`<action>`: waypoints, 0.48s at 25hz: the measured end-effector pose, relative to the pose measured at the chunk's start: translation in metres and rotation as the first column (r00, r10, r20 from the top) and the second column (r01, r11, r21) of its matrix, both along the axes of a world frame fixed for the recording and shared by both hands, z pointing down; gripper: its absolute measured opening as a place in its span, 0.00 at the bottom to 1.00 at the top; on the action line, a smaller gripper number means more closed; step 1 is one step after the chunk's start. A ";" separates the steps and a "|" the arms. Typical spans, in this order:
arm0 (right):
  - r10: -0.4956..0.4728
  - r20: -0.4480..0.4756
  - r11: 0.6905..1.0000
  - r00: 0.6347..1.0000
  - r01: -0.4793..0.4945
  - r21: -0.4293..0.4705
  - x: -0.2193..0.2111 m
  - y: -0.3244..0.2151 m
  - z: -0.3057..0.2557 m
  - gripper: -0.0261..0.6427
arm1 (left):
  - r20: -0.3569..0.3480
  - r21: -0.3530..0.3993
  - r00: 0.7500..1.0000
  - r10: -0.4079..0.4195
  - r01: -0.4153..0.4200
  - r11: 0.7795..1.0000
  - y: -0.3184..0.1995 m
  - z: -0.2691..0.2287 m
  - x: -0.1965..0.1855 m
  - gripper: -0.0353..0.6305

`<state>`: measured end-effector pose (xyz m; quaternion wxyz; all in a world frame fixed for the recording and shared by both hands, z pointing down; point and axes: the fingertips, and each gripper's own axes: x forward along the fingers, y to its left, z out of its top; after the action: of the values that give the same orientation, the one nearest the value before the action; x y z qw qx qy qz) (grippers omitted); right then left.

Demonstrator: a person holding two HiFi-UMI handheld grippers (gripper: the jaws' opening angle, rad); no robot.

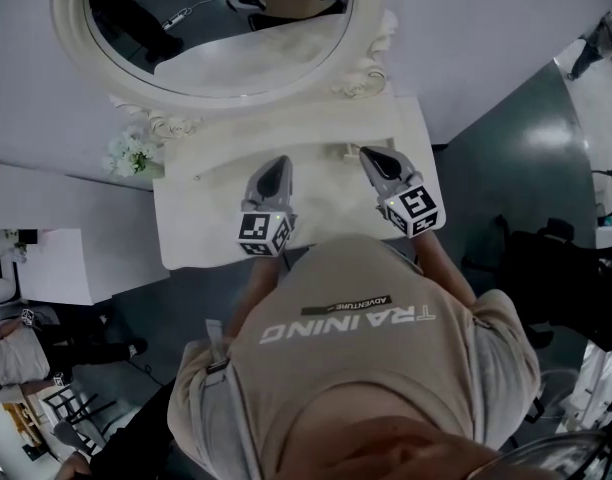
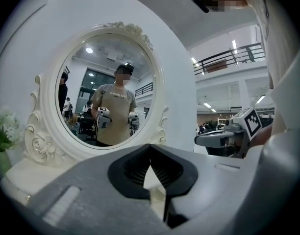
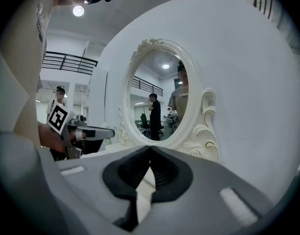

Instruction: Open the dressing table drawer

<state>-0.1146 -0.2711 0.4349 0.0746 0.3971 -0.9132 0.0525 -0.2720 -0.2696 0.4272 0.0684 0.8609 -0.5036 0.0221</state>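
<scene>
Now the left gripper and right gripper, both with fingers closed, hover above one dressing table

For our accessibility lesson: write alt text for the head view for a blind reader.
From above, a person holds the left gripper and right gripper, both shut and empty, over a dressing table with an oval mirror and flowers.

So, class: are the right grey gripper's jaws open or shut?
Shut. The grey right gripper has its black pads meeting at the tips, nothing between them.
</scene>
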 end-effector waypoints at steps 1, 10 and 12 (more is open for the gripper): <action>-0.006 0.003 1.000 1.000 0.006 0.002 -0.001 0.000 -0.001 0.04 | 0.002 -0.002 1.000 0.001 -0.001 1.000 0.000 0.001 0.000 0.06; -0.027 0.037 1.000 0.999 0.026 0.007 -0.004 0.003 0.002 0.04 | 0.036 -0.007 0.999 0.023 -0.022 1.000 0.004 0.006 0.005 0.06; -0.020 0.047 1.000 0.999 0.019 0.007 -0.002 0.003 0.004 0.04 | 0.040 -0.019 0.999 0.032 -0.031 0.999 0.005 0.011 0.006 0.06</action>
<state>-0.1167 -0.2678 0.4389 0.0522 0.3870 -0.9188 0.0584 -0.2660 -0.2650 0.4382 0.0660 0.8674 -0.4911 0.0451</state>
